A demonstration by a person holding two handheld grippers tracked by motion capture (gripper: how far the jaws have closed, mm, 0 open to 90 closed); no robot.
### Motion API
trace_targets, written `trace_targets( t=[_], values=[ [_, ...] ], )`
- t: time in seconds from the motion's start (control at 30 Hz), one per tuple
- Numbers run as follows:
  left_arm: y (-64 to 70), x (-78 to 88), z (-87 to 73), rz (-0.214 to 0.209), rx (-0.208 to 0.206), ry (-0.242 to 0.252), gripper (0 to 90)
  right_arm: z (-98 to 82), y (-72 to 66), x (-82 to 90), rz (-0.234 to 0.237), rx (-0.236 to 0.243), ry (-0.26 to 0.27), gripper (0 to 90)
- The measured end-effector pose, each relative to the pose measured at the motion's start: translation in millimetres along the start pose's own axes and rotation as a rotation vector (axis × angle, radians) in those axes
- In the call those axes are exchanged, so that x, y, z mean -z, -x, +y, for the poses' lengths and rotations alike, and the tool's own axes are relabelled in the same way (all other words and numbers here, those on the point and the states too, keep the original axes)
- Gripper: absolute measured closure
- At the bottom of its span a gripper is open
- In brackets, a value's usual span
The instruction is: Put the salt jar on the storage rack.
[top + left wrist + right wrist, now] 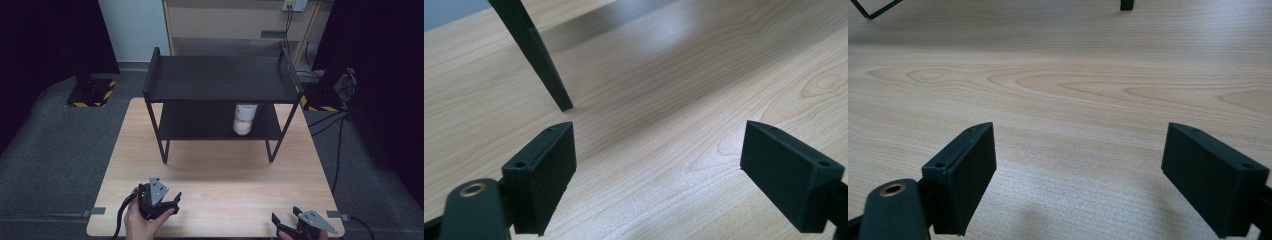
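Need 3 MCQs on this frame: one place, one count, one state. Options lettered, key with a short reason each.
1. Where is the white cup?
A. top tier of the black rack
B. lower tier of the black rack
C. on the wooden table beside the rack

2. How many tiers does the rack have?
A. one
B. two
C. three

3. What state is the left hand-held gripper in?
A. open, holding nothing
B. shut on the cup
C. shut on a rack leg

Key: 1 B, the cup stands under the top tier, toward the right. 2 B, the high view shows one upper and one lower tier. 3 A, the left gripper view shows its jaws wide apart over bare wood.
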State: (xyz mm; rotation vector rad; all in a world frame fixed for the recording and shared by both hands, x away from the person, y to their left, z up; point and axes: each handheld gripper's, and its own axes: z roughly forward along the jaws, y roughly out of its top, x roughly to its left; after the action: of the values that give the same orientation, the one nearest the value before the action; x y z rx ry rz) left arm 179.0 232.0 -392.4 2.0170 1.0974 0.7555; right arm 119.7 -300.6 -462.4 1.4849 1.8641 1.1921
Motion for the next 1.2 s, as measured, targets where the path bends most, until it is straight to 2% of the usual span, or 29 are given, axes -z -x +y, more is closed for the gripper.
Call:
trace_targets(
  t=[0.83,1.2],
  values=[
    [1.3,-0.5,2.1,0.002,-0.004,-0.001,13.7,0.1,0.5,0.9,-0.002,0.001,0.003,14.6],
    [-3.1,0.1,6.0,-0.011,0.018,0.001,13.4,0.0,0.1,1.9,-0.002,-0.010,0.007,13.9]
  ],
)
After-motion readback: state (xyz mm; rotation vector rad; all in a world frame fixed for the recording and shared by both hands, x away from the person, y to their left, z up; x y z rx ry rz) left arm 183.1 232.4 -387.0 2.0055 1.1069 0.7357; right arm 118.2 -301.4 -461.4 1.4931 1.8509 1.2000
